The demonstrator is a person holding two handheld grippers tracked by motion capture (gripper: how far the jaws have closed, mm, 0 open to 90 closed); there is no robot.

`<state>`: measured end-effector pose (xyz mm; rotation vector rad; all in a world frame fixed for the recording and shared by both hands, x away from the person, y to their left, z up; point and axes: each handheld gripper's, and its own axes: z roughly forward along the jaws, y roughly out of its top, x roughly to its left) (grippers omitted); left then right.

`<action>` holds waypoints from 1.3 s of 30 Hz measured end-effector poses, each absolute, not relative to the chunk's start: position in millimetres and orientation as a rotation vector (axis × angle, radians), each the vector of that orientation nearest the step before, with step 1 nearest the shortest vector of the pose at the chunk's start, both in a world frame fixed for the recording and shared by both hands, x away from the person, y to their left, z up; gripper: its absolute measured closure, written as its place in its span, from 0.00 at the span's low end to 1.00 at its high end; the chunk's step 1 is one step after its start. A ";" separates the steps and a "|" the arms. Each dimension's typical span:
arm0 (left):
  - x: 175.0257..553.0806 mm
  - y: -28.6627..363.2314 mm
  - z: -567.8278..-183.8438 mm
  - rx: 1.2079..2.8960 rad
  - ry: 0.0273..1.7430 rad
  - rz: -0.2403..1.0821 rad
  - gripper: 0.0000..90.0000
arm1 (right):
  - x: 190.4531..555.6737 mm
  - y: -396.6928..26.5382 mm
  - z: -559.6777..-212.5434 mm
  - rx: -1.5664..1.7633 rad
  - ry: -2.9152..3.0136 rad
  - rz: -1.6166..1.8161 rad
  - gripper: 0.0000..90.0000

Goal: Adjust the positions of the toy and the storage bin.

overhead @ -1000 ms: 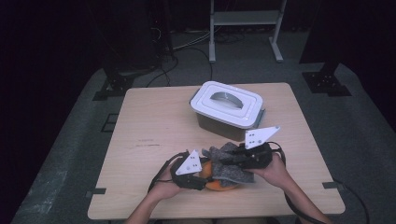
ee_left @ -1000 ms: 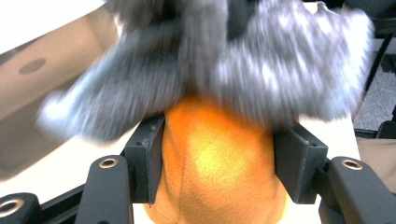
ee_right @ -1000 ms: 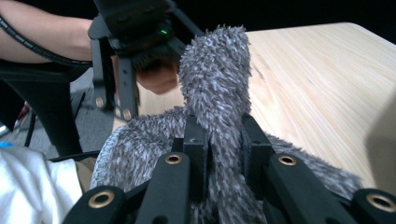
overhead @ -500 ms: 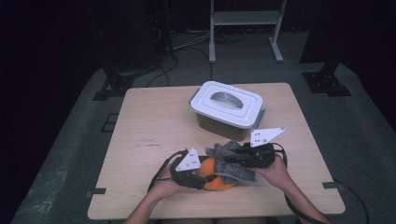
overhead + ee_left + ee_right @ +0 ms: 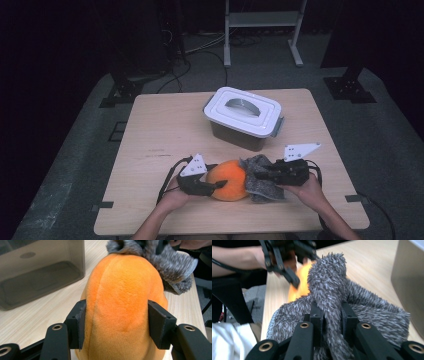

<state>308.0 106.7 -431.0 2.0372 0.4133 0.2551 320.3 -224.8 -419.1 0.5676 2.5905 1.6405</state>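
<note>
Your left tool (image 5: 216, 185) is clamped on the orange plush (image 5: 229, 179), its two jaws pressed into the sides of the soft body as the left gripper view shows, and the plush rests on the near middle of the bench (image 5: 165, 135), just in front of you. Your right tool (image 5: 255, 176) is closed tight on a fold of the grey furry cloth (image 5: 260, 177), which lies against the right side of the plush and droops onto the bench beyond it. The lidded white bin (image 5: 244, 116) stands farther off, towards the far right, well apart from both hands. The main risk is in the left grip: the plush is rounded and squashy, and the jaws hold it only by compression near one end, so a hard rub or tug from the cloth side could roll it out or twist it between the pads. On the right, you hold a pinched ridge of pile rather than a full thickness of cloth, as far as the blurred right gripper view lets me judge, so a pull may slip the fibres free. The loose hem could also bunch under the plush and drag it across the bench. Keep the two hands working against each other gently.
</note>
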 end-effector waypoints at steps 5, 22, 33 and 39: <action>309.3 105.6 -429.7 2.041 0.412 0.243 0.43 | 321.4 -232.5 -413.7 0.591 2.558 1.656 0.84; 297.5 92.4 -423.4 2.072 0.286 0.339 0.42 | 323.4 -225.6 -402.7 0.568 2.549 1.692 0.85; 291.0 89.2 -422.6 2.080 0.242 0.289 0.18 | 328.5 -198.4 -402.3 0.479 2.612 1.698 0.84; 298.1 90.4 -425.4 2.068 0.274 0.157 0.19 | 322.1 -206.7 -404.2 0.464 2.646 1.702 0.84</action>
